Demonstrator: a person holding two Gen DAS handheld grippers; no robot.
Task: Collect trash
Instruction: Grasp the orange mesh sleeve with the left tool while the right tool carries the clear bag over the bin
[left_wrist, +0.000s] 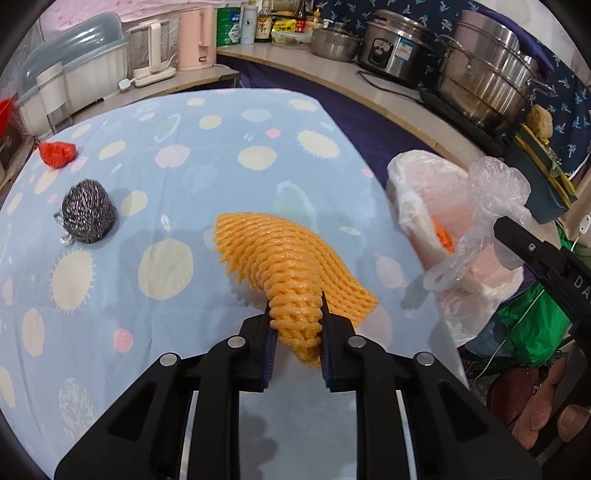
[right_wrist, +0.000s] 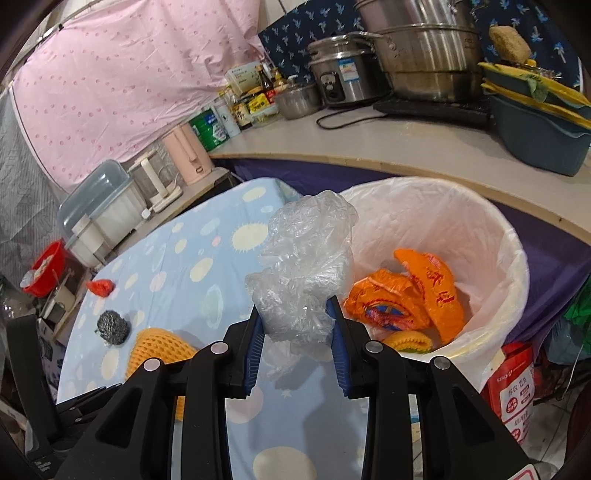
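Observation:
My left gripper is shut on one end of an orange foam fruit net, whose far end rests on the blue spotted tablecloth. My right gripper is shut on a crumpled clear plastic bag, held at the near rim of the white-lined trash bin. The bin holds orange wrappers. In the left wrist view the bin stands off the table's right edge, with the clear bag and the right gripper's finger beside it. The foam net also shows in the right wrist view.
A steel wool scrubber and a small red crumpled scrap lie on the table's left side. Behind, a counter carries pots, a rice cooker, kettles and bottles. A red packet sits beside the bin.

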